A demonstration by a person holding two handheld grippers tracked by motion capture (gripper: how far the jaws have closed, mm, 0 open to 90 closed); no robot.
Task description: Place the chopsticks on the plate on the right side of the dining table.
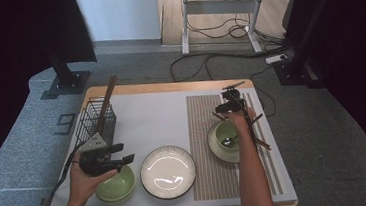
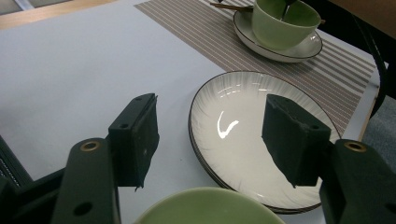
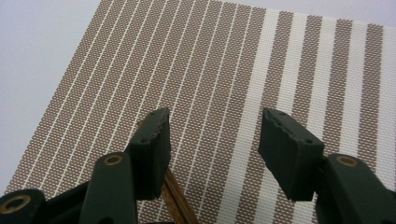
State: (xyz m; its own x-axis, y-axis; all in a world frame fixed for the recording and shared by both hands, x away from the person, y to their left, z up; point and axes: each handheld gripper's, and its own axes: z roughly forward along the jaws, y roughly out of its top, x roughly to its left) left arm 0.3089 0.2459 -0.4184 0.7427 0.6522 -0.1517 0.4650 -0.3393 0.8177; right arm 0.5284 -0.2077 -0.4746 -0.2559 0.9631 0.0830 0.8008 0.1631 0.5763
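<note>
1. The work in hand looks like laying a place setting. The right gripper [image 1: 232, 102] hovers over the brown-and-cream striped woven placemat [image 1: 205, 176], at about 12 o'clock of the small pale-green glazed bowl [image 1: 225, 133].
2. Its jaws stand spread with nothing pinched. In the right gripper view, the slim brown wooden chopsticks [image 3: 173, 198] lie on the weave just beside the left jaw, apparently free of the pads.
3. In the high view a second brown stick [image 1: 262, 143] lies at roughly 4 o'clock of that bowl, just off its saucer's edge.
4. The bowl sits on a white dark-rimmed ceramic saucer [image 1: 216, 148] and holds a shiny metal spoon [image 1: 228, 140].
5. The left gripper [image 1: 117, 154] waits over a second green glazed bowl [image 1: 118, 186], jaws wide apart and empty, facing the large white ribbed dinner plate [image 1: 168, 172] at its 3 o'clock.
6. My judgement: the next move calls for squaring the chopsticks beside the saucer. Thin, smooth sticks roll easily, so a low, centred pinch is needed.
7. A black wire basket [image 1: 95, 121], holding a long brown wooden utensil [image 1: 107, 103], stands at the table's 10 o'clock.
</note>
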